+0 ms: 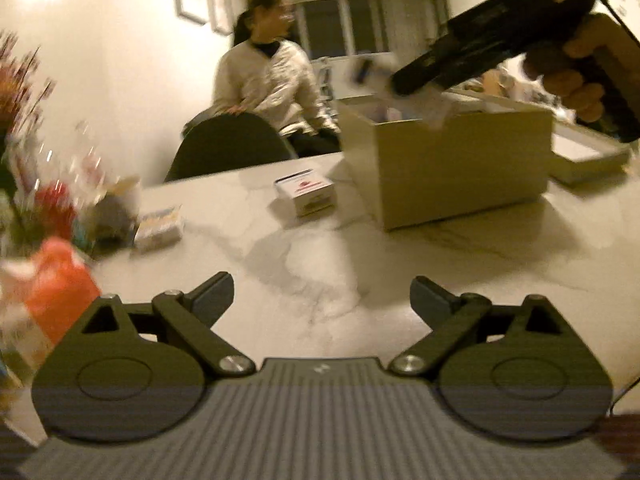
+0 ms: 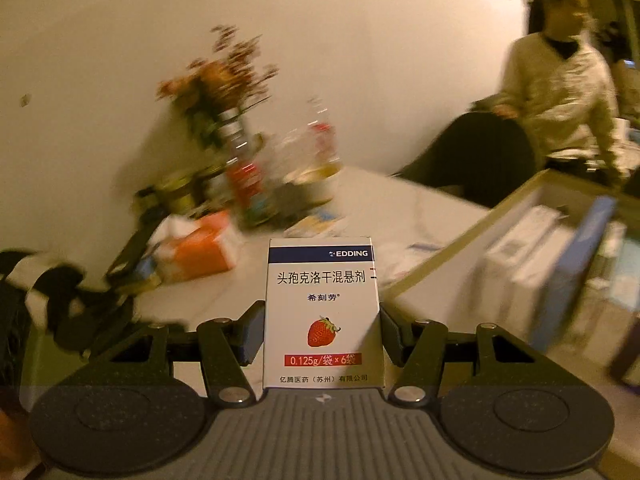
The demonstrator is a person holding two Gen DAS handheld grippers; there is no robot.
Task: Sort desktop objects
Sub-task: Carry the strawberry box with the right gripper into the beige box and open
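Right gripper (image 2: 322,332) nearest the lens in its own view: both pads pinch a white medicine box (image 2: 323,312) by its side walls, box upright, printed face toward the camera, dark blue band across the top, strawberry picture low on the face. Box held off the surface (image 2: 420,204), at the near-left rim of an open cardboard box (image 2: 440,254) whose interior shows several white and blue packages standing on edge. Beyond the held box, blurred: an orange-and-white pack (image 2: 200,250), bottles and cans, a vase of dried flowers (image 2: 218,84). Left wrist view: left gripper (image 1: 322,300) spread wide, nothing between its fingers, only pale marbled surface (image 1: 304,272) ahead of it. On that surface, well ahead of the fingers, a small white carton (image 1: 306,192) with a red mark, just beside the cardboard box (image 1: 460,176); a smaller pale packet (image 1: 159,227) lies further left, near the blurred clutter. Right gripper (image 1: 394,86) appears in this view at upper right, carried by a hand (image 1: 568,76), its tip over the open top of the cardboard box. A flat white tray or lid (image 1: 588,156) lies behind the box at right. A seated person in a light top (image 1: 268,80) is at the far side, behind a dark chair back (image 1: 232,144).
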